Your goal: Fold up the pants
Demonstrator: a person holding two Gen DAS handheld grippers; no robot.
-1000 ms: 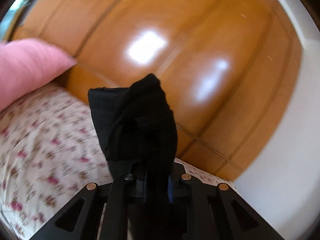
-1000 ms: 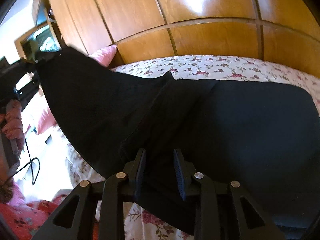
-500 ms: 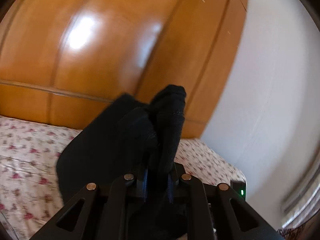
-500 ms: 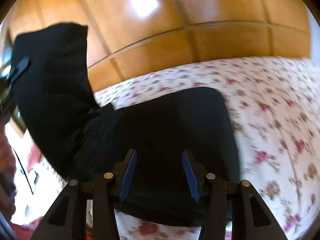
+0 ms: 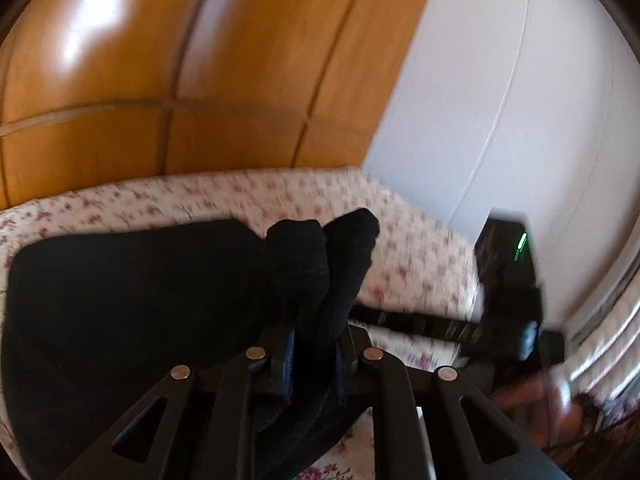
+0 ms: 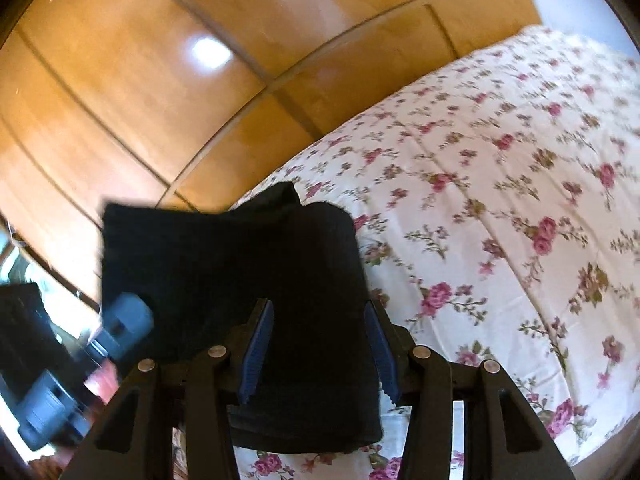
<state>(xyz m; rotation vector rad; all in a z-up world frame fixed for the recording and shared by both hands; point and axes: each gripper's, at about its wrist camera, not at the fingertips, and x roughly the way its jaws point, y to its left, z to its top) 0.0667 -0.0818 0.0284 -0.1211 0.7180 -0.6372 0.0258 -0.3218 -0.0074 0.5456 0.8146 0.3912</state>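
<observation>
While the left tool (image 5: 312, 356) pinches the pants (image 5: 132, 300), the right tool (image 6: 318, 354) gapes above them.

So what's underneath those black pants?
The black pants lie on a bed with a floral sheet, which shows around their edges. The sheet directly beneath them is covered, so anything there can't be seen. The left gripper pinches a bunched end.

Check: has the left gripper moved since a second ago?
Yes. The left gripper, clamping the black pants, swung from the pink pillow end toward the white wall.
</observation>
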